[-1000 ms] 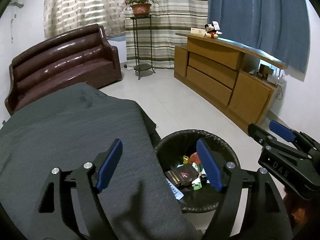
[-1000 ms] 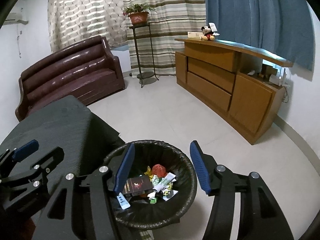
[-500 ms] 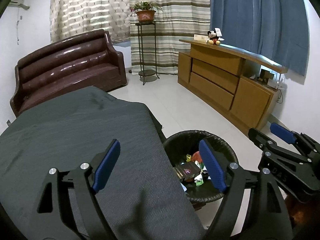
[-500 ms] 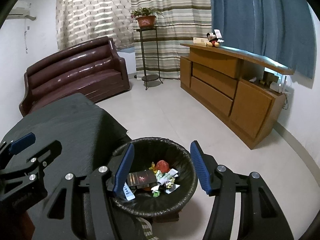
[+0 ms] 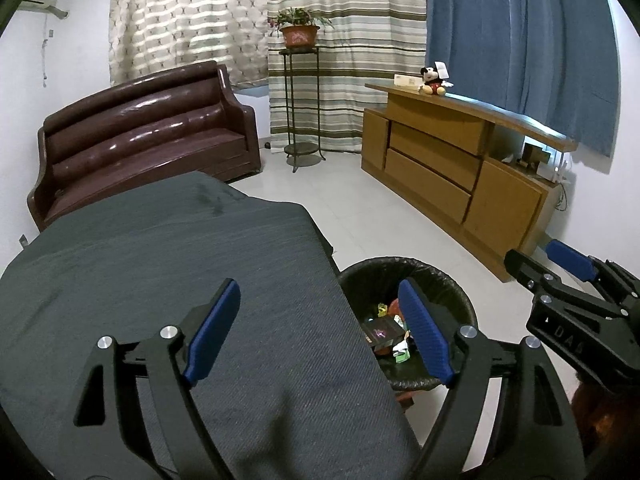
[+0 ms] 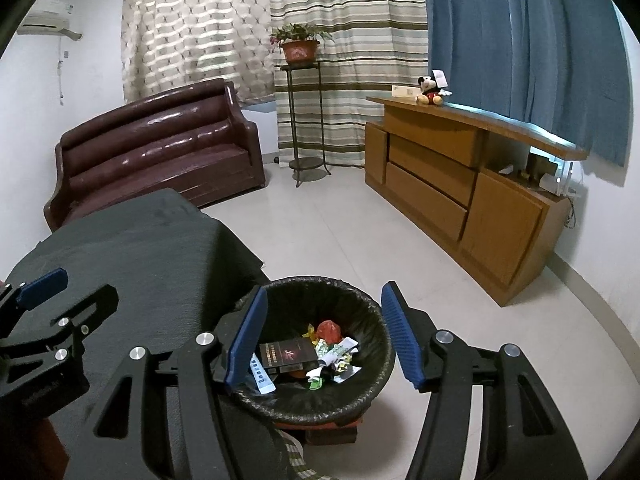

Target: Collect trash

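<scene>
The left hand-held gripper [image 5: 320,332] stands with its blue pads wide apart and nothing between them, hanging over the edge of the dark grey cloth-covered counter [image 5: 160,264]. The right hand-held gripper [image 6: 324,340] also stands apart, though narrower, and it too is empty; it hovers above the trash bin [image 6: 372,384], a round bin lined with a black bag that stands on the pale tiled floor [image 6: 360,232] just beside the counter's corner.

The trash already lies in the bin: a dark flat box [image 6: 286,356], a red crumpled ball [image 6: 329,330], a white-and-blue tube [image 6: 262,374] and several scrunched green and white wrappers [image 6: 338,356]. No loose trash shows on the counter or the floor, so the collecting looks close to done.

All of it should be light. The wrappers are soft and thin and would crush under the pads; a pinch on a raised fold should serve. The box looks stiffer and likely glossy, so it is best taken across its thin edges. The liner is slack film and may tear if snagged.
</scene>
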Demonstrator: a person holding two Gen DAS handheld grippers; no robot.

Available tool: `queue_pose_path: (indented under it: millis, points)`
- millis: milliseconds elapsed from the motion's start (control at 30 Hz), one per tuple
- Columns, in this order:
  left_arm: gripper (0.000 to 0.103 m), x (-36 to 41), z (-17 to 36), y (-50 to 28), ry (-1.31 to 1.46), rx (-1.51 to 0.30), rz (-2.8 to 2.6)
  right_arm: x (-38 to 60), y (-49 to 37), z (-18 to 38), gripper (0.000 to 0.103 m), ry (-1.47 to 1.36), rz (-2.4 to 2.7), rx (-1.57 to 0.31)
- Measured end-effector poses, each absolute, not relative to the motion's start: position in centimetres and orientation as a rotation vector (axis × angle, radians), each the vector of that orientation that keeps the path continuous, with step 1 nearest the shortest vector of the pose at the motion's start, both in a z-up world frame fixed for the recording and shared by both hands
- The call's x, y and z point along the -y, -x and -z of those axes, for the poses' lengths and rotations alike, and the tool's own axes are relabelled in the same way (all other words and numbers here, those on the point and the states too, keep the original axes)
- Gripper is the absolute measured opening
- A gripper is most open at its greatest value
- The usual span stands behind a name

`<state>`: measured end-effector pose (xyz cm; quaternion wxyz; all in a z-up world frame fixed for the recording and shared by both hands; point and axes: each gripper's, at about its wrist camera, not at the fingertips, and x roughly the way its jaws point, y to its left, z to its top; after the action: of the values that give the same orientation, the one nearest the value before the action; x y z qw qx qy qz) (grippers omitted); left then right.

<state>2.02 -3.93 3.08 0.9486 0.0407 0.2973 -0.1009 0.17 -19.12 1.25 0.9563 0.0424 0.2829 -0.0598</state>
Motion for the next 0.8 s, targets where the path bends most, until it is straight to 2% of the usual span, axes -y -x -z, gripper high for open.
queue_pose_path:
  millis: [800]
  points:
    - [0.080, 3.83, -3.10, -1.93, -0.083, -0.607, 0.208, 18.77, 0.05, -1.22, 0.059, -0.082, 0.119, -0.570]
